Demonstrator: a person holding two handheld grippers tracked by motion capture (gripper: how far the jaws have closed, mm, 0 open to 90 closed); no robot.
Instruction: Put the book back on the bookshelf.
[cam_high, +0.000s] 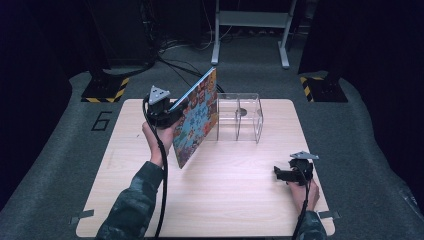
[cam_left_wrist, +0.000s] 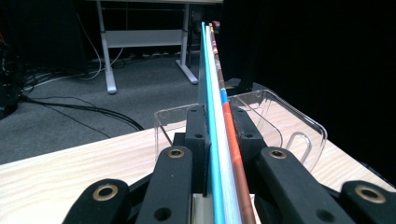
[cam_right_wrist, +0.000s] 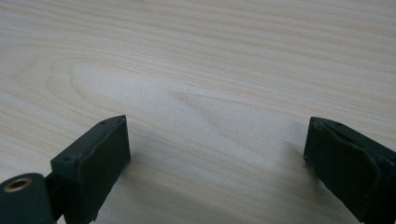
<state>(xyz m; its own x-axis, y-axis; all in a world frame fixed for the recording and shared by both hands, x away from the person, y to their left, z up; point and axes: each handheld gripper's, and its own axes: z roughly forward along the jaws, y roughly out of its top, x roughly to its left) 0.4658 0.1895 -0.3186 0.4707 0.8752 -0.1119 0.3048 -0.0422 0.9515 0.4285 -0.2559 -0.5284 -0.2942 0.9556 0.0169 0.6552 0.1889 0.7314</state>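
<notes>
The left gripper (cam_high: 169, 116) has its jaws clamped on 1 thin picture book (cam_high: 197, 117), held tilted on edge above the table (cam_high: 240, 200), its far end beside the clear acrylic organizer (cam_high: 239, 116) at 12 o'clock. Judging by the pose, the book is headed for 1 of the organizer's 2 compartments: keep it square to the divider and lower it slowly. The right gripper (cam_high: 290, 172) rests at 4 o'clock, jaws wide apart, holding nothing.

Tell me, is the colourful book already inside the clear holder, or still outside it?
Outside. The left gripper holds the book tilted above the table, beside the clear holder, whose slots look empty.
</notes>
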